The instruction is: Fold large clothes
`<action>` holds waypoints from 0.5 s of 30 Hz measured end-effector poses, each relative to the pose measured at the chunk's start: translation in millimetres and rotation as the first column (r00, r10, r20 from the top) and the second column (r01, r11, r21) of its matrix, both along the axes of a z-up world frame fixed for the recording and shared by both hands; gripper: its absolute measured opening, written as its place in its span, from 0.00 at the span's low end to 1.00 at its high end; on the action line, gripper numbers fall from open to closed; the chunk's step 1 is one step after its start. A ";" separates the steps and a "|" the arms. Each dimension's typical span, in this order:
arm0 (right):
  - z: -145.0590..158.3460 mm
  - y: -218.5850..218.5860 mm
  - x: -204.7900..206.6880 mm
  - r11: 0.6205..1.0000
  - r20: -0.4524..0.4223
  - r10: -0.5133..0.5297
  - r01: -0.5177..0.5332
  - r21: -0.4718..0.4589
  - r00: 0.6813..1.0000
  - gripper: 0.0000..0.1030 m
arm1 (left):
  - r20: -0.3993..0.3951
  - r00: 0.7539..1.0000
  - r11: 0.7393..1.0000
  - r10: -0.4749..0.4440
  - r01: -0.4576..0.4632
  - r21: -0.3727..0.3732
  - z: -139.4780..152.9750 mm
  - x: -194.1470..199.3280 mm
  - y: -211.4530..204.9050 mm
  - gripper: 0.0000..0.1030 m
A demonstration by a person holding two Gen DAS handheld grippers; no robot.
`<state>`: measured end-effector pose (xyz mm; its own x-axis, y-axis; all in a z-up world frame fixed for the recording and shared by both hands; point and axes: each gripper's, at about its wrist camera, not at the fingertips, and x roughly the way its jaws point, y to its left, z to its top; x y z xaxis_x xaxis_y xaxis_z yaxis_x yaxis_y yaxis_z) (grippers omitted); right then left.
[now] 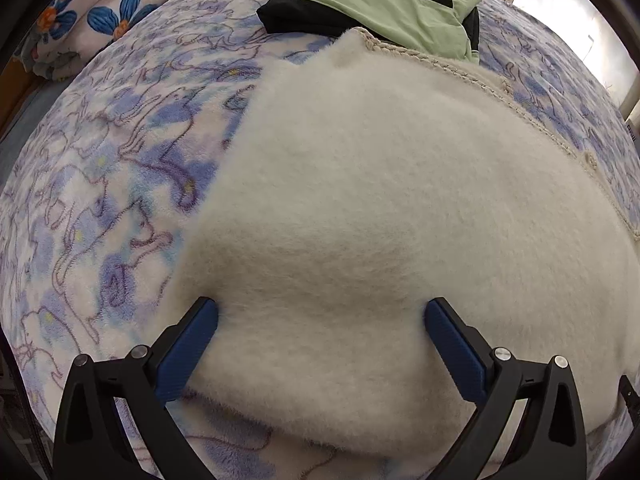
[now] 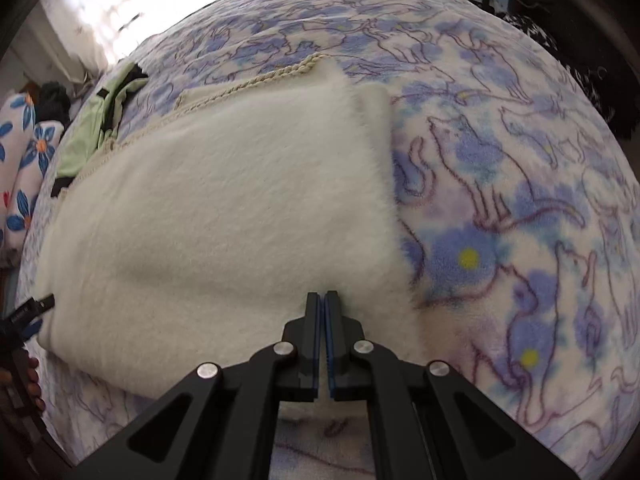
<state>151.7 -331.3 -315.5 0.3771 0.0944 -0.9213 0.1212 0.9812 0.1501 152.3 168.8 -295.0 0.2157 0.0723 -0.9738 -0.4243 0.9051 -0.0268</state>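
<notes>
White fuzzy garment (image 1: 360, 200) folded flat lengthwise, left hand-held gripper (image 1: 321, 316) spread wide, right hand-held gripper (image 2: 323, 300) closed.

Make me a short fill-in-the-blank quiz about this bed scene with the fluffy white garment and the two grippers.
1. The white fluffy garment lies on a blanket printed with blue flowers and outlines of ____.
2. The left gripper has its jaws wide ____ over the garment.
3. The right gripper has its jaws ____.
4. Beyond the white garment lies a folded ____ and black garment.

Missing words: wolves; open; shut; green
</notes>
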 end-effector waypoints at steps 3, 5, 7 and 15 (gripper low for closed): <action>0.8 8.8 -2.5 0.998 0.017 -0.004 0.004 -0.058 1.000 0.02 | 0.003 1.000 1.000 -0.007 0.007 -0.009 -0.5 -0.9 1.3 0.99; 0.3 19.4 -4.7 0.992 0.035 0.014 -0.010 -0.127 0.999 0.03 | 0.011 1.000 1.000 -0.011 0.011 -0.015 -0.7 -2.3 1.9 0.99; -0.4 27.1 -7.3 0.983 0.049 0.023 -0.014 -0.185 0.999 0.03 | 0.011 1.000 1.000 -0.021 0.021 -0.022 0.2 -3.3 2.1 0.99; 0.2 42.5 -10.0 0.959 0.027 0.005 0.003 -0.283 1.000 0.03 | 0.029 0.997 0.993 -0.070 0.072 -0.089 8.9 -23.4 -0.8 0.99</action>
